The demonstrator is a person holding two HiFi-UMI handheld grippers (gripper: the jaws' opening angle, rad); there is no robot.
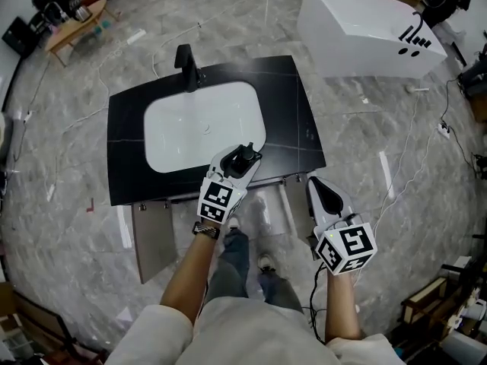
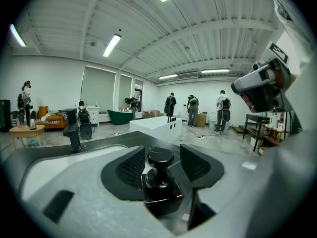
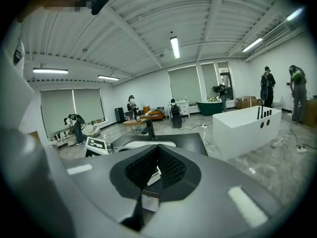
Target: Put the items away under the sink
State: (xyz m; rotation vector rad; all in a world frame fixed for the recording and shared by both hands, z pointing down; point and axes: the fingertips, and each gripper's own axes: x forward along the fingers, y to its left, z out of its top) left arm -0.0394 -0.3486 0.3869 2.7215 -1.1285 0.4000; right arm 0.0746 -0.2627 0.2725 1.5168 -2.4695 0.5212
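Left gripper [image 1: 246,157], mine, clamped on a small dark bottle [image 2: 159,178] above the vanity [image 1: 125,150]; right gripper [image 1: 317,186] pinched together, empty. Cabinet doors [image 1: 154,242] open, bottle not yet stowed.

A bare studio hall — lone sink cabinet [image 1: 293,112], white bathtub [image 1: 358,33], ceiling strip lights [image 2: 113,44].

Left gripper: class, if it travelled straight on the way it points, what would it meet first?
Probably the black countertop just right of the basin; the left gripper holds a dark bottle over it. Height is unclear, so it may pass above.
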